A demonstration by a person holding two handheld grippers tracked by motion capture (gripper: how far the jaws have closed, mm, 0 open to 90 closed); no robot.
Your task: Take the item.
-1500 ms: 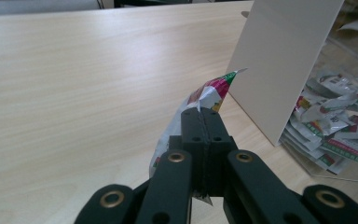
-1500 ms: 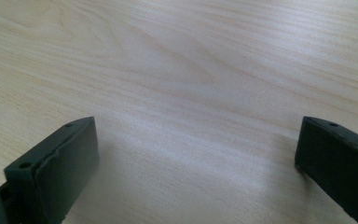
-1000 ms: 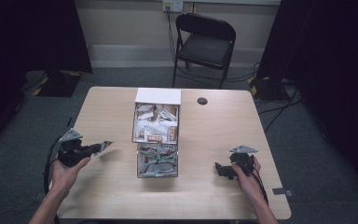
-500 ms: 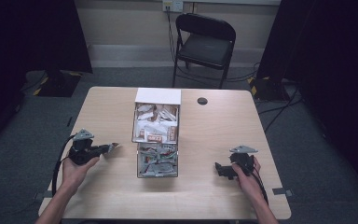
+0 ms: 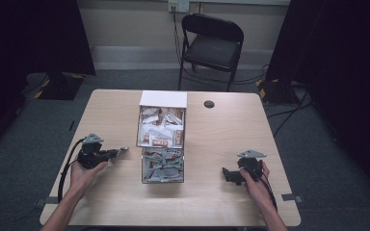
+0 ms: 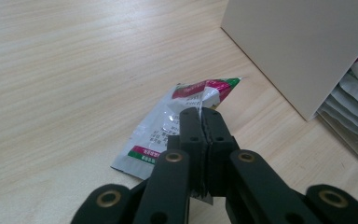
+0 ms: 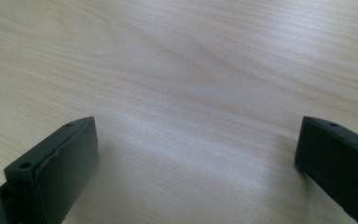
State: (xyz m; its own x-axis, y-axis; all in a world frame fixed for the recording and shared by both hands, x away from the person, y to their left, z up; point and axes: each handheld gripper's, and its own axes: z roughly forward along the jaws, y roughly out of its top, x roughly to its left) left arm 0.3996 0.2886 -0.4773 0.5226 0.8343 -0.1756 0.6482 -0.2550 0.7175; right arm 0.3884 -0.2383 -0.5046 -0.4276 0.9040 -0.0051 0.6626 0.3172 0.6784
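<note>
Carrying a silver sachet (image 6: pixel 177 126) pinched between its closed jaws, the left claw (image 5: pixel 116 153) has swung in toward the clear box (image 5: pixel 162 144) of sachets just ahead of it. Across the surface (image 5: pixel 231 134), the right claw (image 5: pixel 229 174) rests with jaws wide apart, holding nothing. One sachet seems on its way in or out; which, I cannot tell.

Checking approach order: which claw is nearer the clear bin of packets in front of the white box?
Left. The left claw, shut on a sachet, sits just beside the clear bin; the right claw rests open, farther off to its other side.
</note>
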